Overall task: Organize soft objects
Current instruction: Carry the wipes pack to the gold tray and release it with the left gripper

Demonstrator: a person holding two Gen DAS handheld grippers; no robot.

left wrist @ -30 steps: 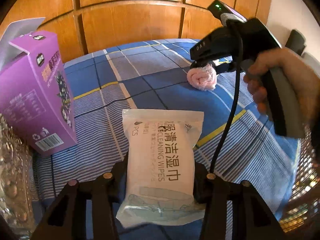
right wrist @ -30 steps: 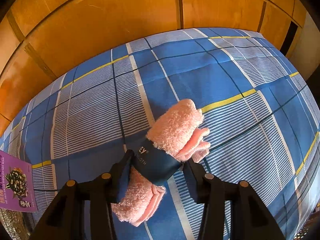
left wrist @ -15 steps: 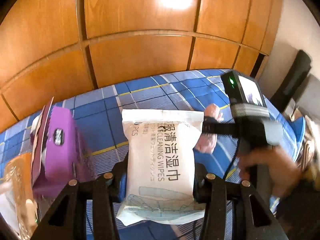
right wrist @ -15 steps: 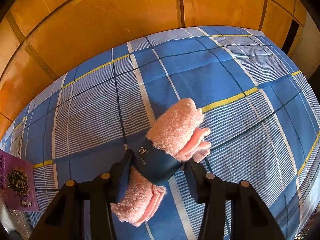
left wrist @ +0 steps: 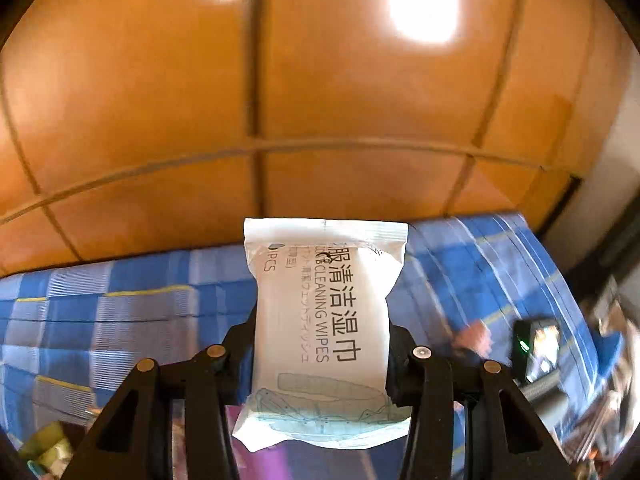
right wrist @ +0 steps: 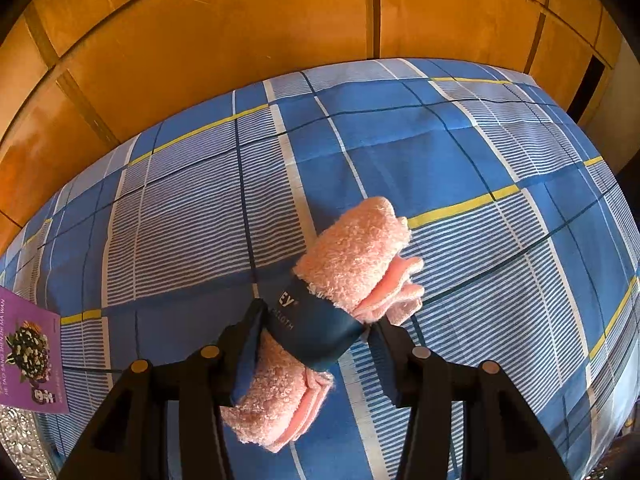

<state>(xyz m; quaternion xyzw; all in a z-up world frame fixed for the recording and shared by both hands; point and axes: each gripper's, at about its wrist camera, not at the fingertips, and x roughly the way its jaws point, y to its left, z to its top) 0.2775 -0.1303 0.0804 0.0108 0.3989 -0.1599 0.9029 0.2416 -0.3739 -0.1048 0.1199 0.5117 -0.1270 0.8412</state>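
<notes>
Lifted since a second ago: the left gripper now carries the wipes pack well clear of the blue checked bedspread, and its view has swung up onto the wooden wall panels. The pack sat low over the bed before; now the purple box is only a smear under the pack's lower edge. Left jaws are narrow and clamp the pack by its two long sides, pack upright, far end pointing away. Motion blur on the bed.

Right side unchanged. The right gripper sits over the rolled pink towel, jaws part-closed against the towel's dark paper band. The towel lies on the bedspread, not lifted as far as I can tell. Whether the pads really squeeze it is hard to read, but they touch both sides. The purple box lies at far left of that view, well apart from the towel.

Step in hand, I judge: carrying the wipes to wherever soft things are being gathered, towel grasp waiting. Destination not visible. Next move calls for a firm hold on the slippery pack while travelling, then a lift of the towel without the band sliding off.
</notes>
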